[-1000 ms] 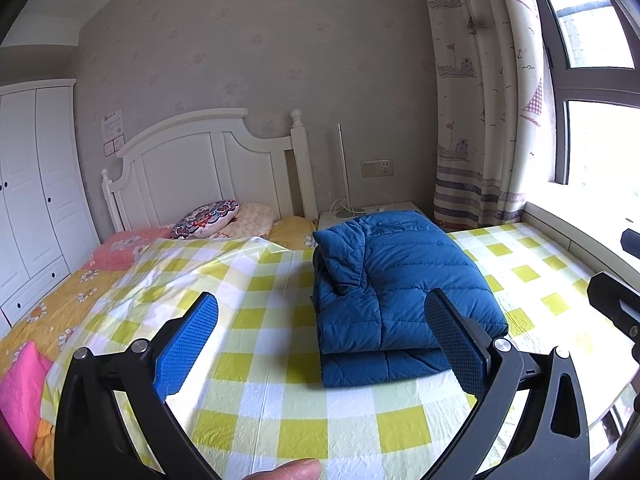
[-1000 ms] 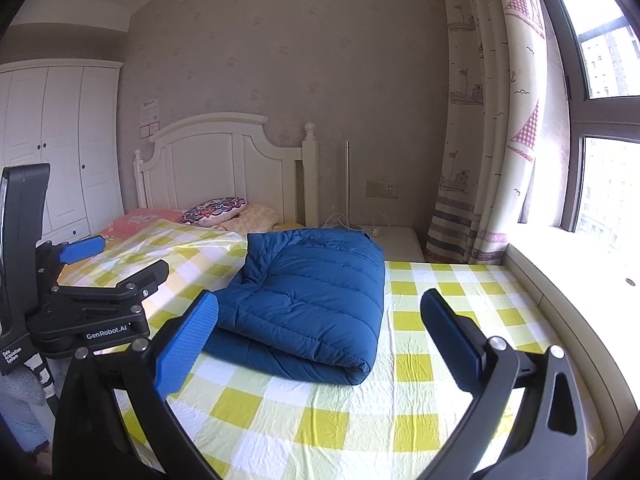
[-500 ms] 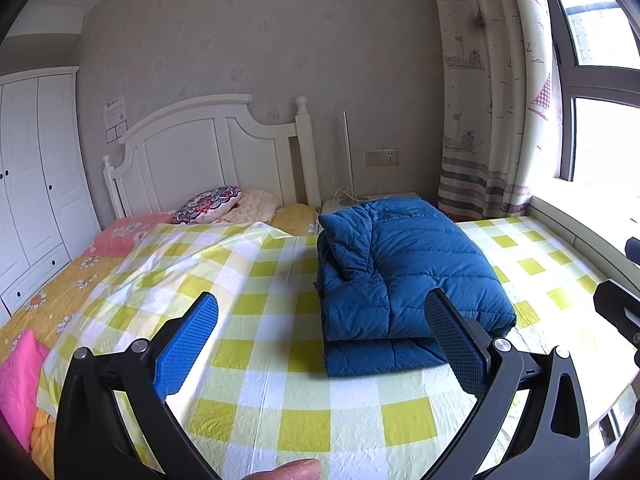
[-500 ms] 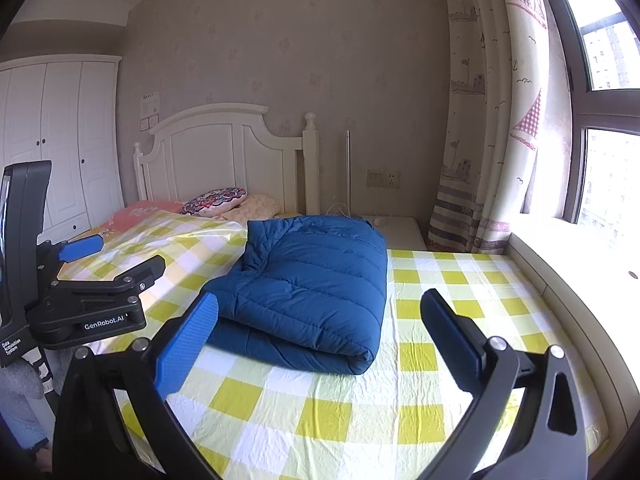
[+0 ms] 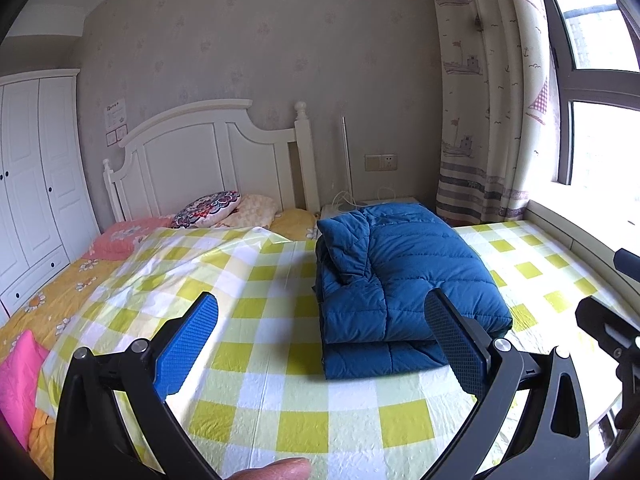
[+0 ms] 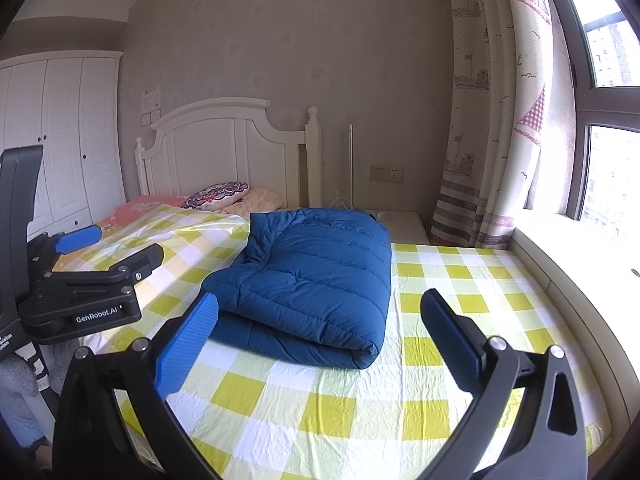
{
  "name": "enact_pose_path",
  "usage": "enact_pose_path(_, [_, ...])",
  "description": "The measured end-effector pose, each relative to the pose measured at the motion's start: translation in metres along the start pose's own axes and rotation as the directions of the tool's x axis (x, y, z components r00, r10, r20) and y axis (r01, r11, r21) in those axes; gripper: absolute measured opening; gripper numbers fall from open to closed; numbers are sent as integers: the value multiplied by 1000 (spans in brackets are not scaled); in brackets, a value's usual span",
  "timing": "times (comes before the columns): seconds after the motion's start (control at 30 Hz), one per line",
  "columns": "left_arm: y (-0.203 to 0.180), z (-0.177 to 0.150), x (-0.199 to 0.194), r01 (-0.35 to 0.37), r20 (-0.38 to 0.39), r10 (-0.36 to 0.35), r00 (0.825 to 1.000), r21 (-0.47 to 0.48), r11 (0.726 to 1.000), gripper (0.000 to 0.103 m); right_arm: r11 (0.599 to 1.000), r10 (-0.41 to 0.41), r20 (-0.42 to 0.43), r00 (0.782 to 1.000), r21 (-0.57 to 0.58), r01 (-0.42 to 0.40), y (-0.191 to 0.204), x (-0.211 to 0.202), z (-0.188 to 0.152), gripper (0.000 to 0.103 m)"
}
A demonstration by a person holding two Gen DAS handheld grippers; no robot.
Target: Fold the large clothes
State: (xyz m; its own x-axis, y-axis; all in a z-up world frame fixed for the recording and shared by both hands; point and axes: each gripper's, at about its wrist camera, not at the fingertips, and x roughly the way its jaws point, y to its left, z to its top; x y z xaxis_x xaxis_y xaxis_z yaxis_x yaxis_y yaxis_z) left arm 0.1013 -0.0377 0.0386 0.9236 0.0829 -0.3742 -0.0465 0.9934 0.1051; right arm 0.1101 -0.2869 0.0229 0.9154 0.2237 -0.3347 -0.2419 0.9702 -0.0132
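Observation:
A blue quilted down jacket [image 5: 400,276] lies folded into a thick rectangle on the yellow-and-white checked bed sheet [image 5: 280,364]; it also shows in the right wrist view [image 6: 316,280]. My left gripper [image 5: 320,340] is open and empty, held back from the jacket's near edge. My right gripper [image 6: 320,336] is open and empty, also short of the jacket. The left gripper's body [image 6: 80,288] shows at the left of the right wrist view. Part of the right gripper [image 5: 612,328] shows at the right edge of the left wrist view.
A white headboard [image 5: 208,160] and several pillows [image 5: 208,208] are at the far end of the bed. A white wardrobe [image 5: 32,184] stands left. A nightstand [image 6: 400,220], a curtain [image 6: 488,120] and a window sill [image 6: 568,264] lie to the right.
Both grippers have drawn slightly back and tilted down, so the jacket sits lower in both views. The jacket has not moved. Both stay open.

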Motion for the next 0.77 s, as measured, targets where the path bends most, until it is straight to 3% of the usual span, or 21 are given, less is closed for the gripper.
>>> enact_pose_path(0.3, [-2,-3,4,14,-1,-14,1000,-1,1000,99,1000,3,-22,1000,-8,-3,3,11,-7,100])
enact_pose_path(0.47, [1,-12,25,29,-2,-29,1000,-59,998,99,1000,5,-76,997,4,-4,-1,35,-18,100])
enact_pose_path(0.57, [-2,-20,49,51,-74,-52,996,-16,999,99,1000,8,-119,993,15,-6,-7,54,-27,100])
enact_pose_path(0.67, [11,-27,83,97,-208,-98,973,-18,995,99,1000,12,-179,984,18,-9,-20,76,-36,100])
enact_pose_path(0.77, [61,-27,126,42,-289,-50,956,-36,998,99,999,-7,-208,978,42,16,-57,88,-36,100])
